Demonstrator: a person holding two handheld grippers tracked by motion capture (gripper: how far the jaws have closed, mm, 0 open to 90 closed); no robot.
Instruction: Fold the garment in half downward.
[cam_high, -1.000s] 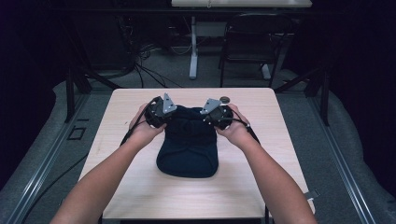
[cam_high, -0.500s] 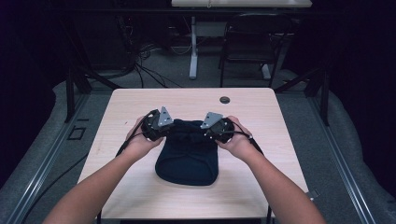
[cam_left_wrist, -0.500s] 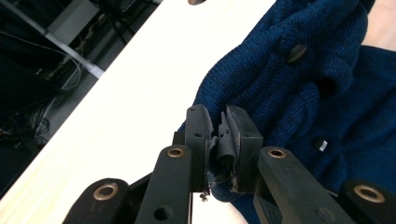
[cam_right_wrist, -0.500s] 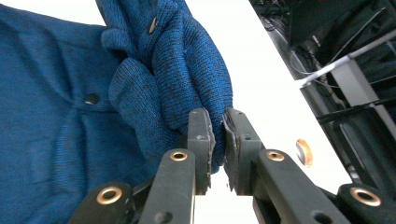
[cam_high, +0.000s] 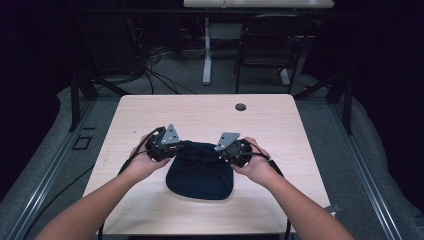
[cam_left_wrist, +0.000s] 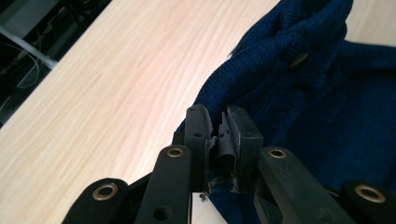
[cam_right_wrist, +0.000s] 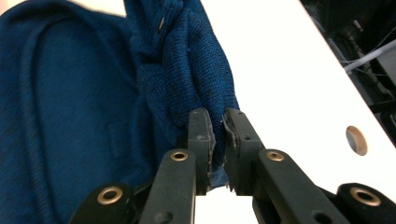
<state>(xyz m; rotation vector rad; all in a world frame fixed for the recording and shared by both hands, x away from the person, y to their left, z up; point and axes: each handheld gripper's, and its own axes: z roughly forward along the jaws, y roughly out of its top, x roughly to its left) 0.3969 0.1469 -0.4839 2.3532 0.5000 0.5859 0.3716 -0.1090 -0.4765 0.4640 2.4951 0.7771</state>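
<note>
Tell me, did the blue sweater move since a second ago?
Yes. The sweater's far edge came toward the person, farther from the table's round hole.

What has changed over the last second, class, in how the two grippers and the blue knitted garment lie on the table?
Both grippers, left and right, have drawn the far edge of the blue knitted garment toward the person, folding it over itself. Each stays clamped on the cloth. The garment's near edge and the table stayed put.
</note>
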